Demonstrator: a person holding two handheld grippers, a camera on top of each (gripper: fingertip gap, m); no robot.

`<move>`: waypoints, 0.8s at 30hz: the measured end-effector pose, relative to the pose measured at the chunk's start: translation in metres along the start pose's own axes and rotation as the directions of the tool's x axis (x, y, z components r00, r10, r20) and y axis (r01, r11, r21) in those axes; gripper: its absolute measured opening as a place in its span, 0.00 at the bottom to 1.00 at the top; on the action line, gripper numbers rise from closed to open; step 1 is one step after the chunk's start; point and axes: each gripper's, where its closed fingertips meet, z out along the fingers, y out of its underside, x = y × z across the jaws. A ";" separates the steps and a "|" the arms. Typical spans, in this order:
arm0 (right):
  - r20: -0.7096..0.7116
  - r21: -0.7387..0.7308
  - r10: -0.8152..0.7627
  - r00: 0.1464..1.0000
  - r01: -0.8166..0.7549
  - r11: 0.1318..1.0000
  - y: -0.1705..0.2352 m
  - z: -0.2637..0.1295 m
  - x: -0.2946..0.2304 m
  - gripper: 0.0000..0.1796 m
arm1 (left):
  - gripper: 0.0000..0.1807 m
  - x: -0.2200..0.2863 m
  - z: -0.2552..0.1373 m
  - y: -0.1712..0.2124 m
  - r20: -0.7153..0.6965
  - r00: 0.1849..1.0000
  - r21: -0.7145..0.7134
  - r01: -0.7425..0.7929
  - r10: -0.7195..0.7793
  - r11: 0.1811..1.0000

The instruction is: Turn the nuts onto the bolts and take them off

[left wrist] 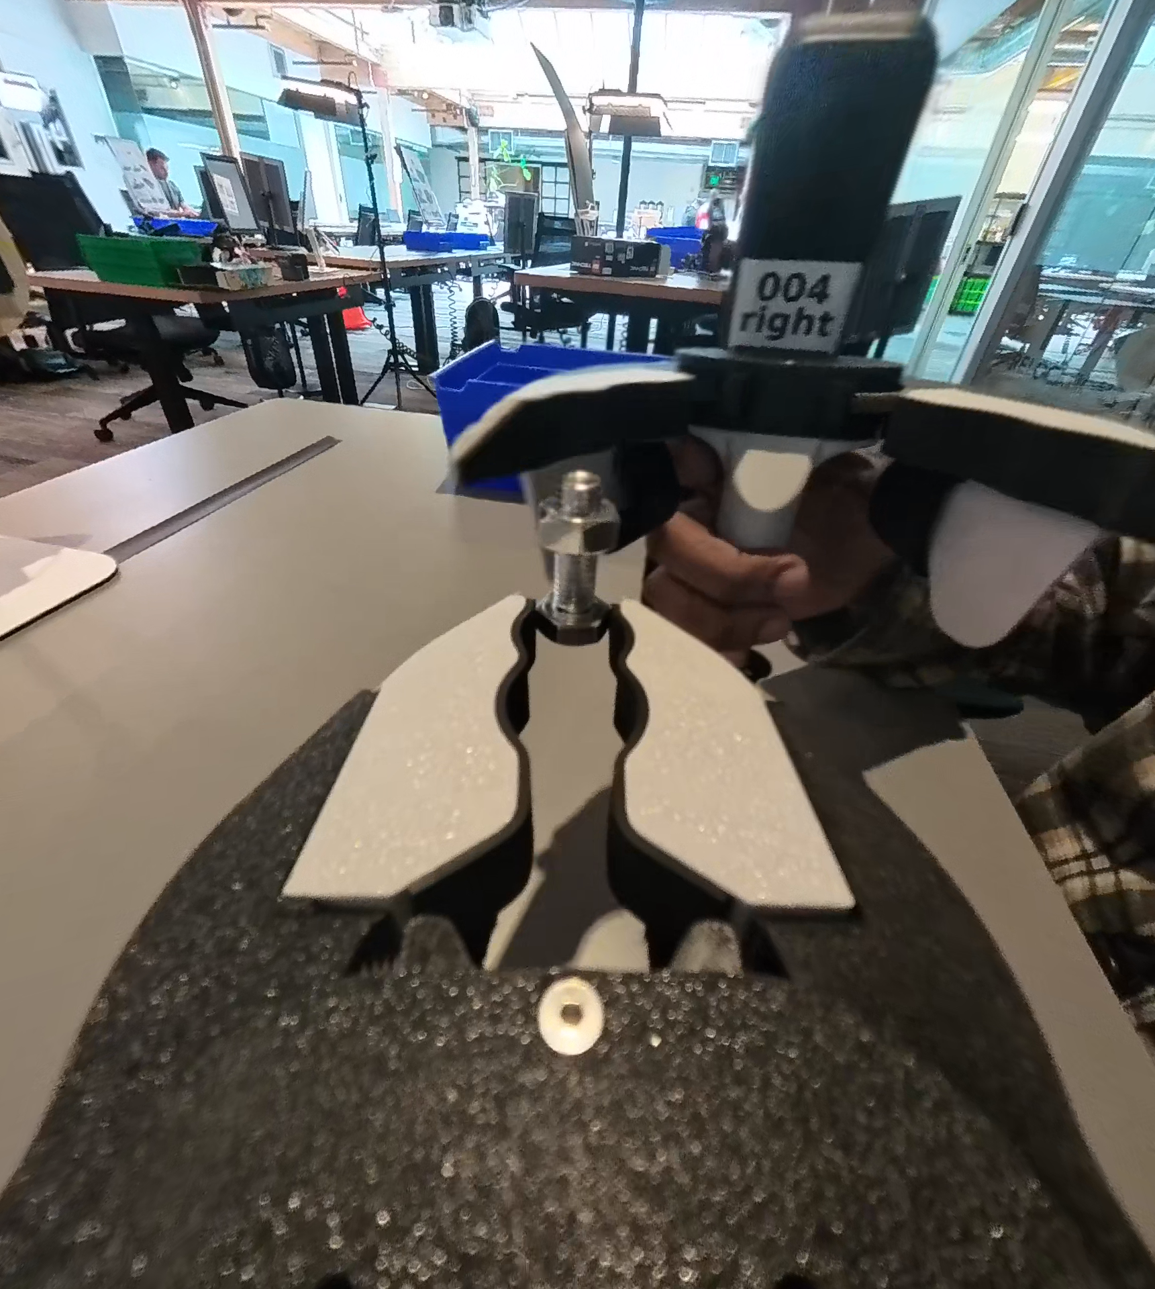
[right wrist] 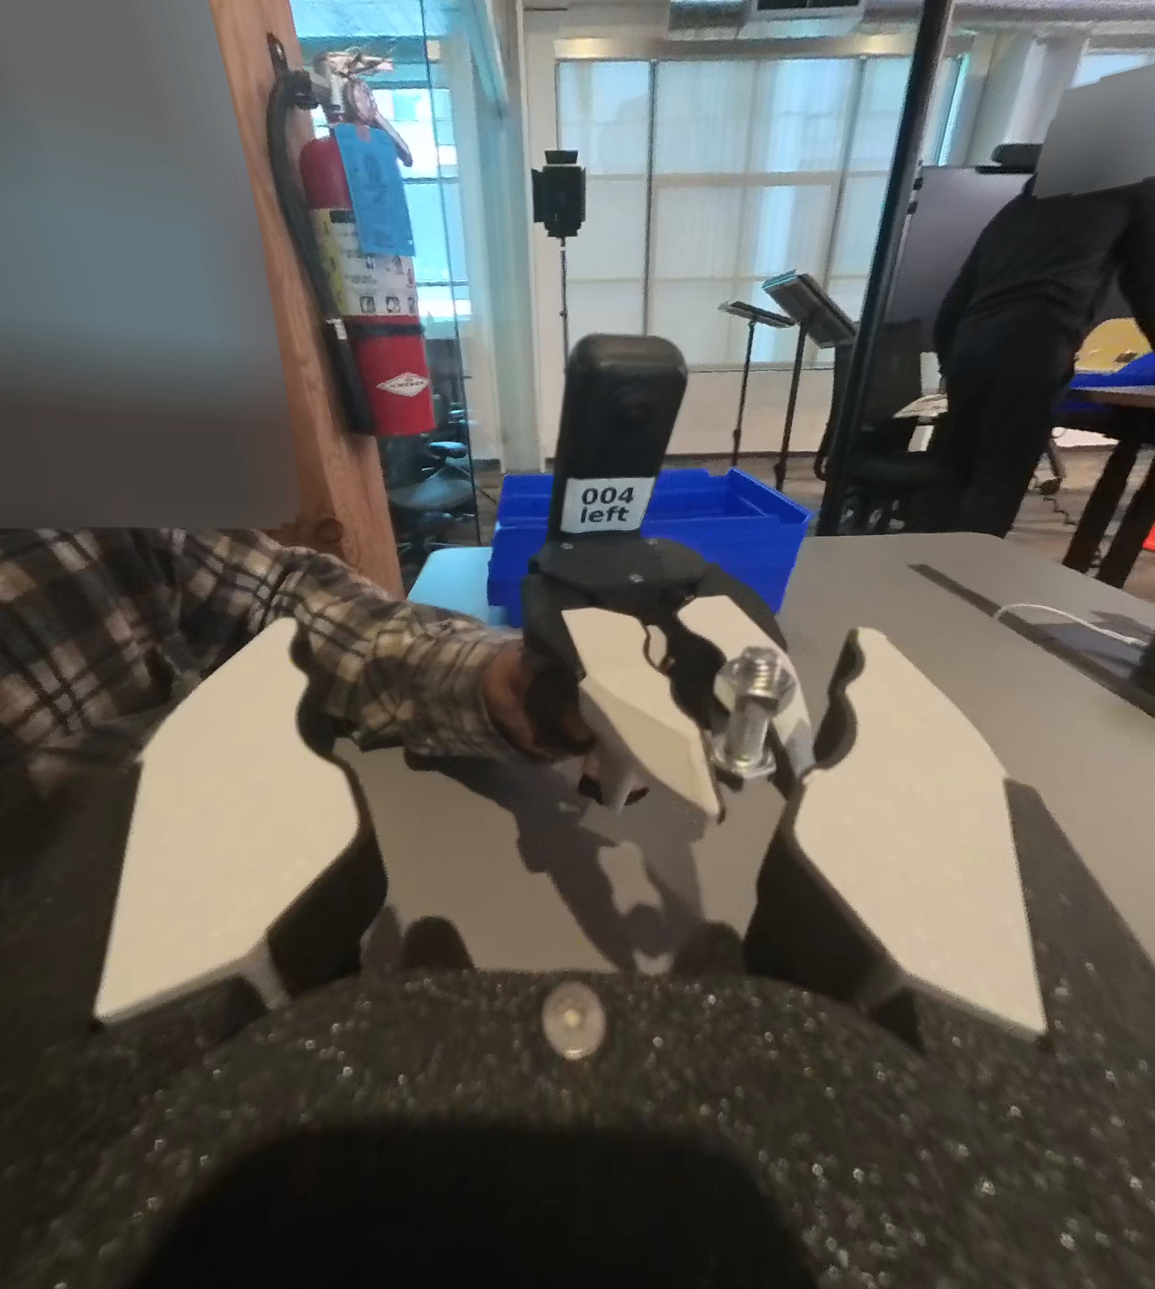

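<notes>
The left gripper (left wrist: 569, 621) is pinching the head of a bolt (left wrist: 571, 558), holding it upright just above the table (left wrist: 212, 662), threaded end pointing up. A nut (left wrist: 574, 524) is sitting near the top of the threads. The right gripper (right wrist: 574, 732) is waiting alongside, fingers spread wide, gripping nothing; judging by this, turning remains.

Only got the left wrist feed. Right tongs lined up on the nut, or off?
Observer: Off. In the right wrist view the nut on the bolt sits far to one side of the open right tongs, not centred in the gap.
Operator: Which side? Touching?
Observer: Next to the finger at picture right. No contact: a clear gap shows between nut and finger.
</notes>
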 end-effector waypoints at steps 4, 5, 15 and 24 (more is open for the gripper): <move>0.066 -0.028 0.036 0.997 -0.034 0.999 0.007 0.010 -0.008 0.78 | 0.10 0.001 0.000 -0.003 0.003 1.000 0.003 -0.010 0.010 1.000; 0.047 -0.039 0.024 0.999 -0.022 0.999 0.010 0.007 -0.009 0.78 | 0.11 0.000 0.000 -0.001 0.003 1.000 -0.001 -0.007 0.007 1.000; 0.024 -0.016 0.015 1.000 -0.014 1.000 0.005 0.007 -0.002 0.75 | 0.10 -0.001 -0.001 -0.004 0.011 1.000 0.011 0.003 -0.003 1.000; -0.040 -0.046 -0.051 0.998 0.049 0.998 0.005 -0.008 -0.008 0.74 | 0.11 -0.005 -0.002 0.001 0.010 1.000 -0.003 0.023 -0.023 1.000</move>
